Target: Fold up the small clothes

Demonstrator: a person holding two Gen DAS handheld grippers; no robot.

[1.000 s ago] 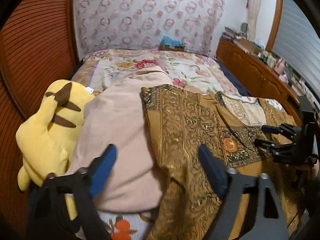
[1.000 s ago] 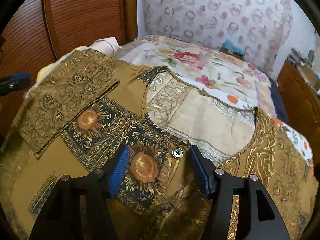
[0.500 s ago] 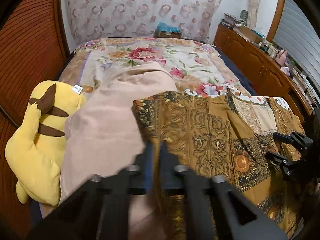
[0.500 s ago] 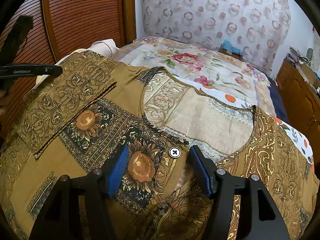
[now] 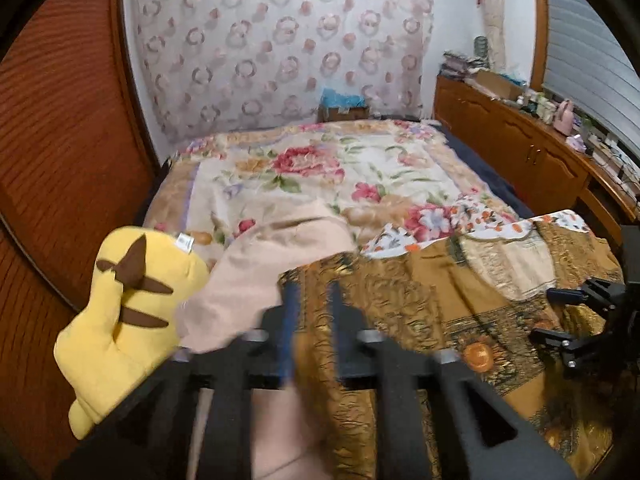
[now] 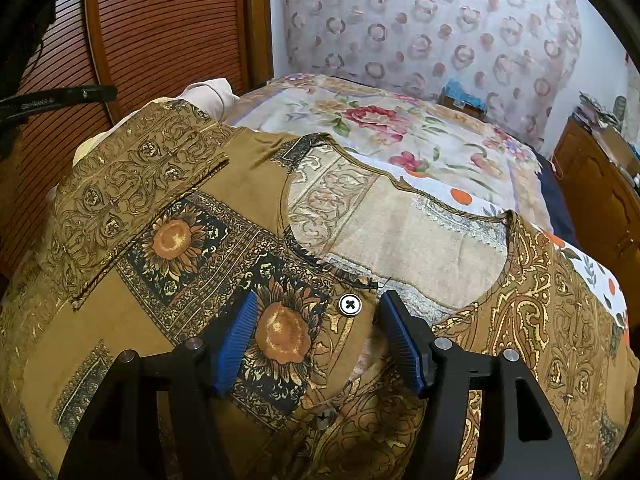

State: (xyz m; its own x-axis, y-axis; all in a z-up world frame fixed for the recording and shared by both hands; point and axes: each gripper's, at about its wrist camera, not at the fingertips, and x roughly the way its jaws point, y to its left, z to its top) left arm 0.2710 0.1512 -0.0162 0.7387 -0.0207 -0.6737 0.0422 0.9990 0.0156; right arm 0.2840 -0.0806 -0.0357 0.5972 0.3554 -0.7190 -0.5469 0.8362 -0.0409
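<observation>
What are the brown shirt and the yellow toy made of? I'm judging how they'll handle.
Brown patterned shirt: apparently thin woven cloth, matte, printed; it lies flat with crisp folded edges. Yellow plush toy: soft fuzzy pile, stuffed shape, sewn label. Exact fibres cannot be told.

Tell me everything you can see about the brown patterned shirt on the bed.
The brown patterned shirt lies spread front-up across the flowered bedspread, partly over a pink cloth. It looks like thin printed fabric: ochre with gold scrollwork, dark panels with orange sunflowers, a wide round neckline and a white button. One sleeve is folded inward over the chest. The right tool straddles the button placket, open.
</observation>
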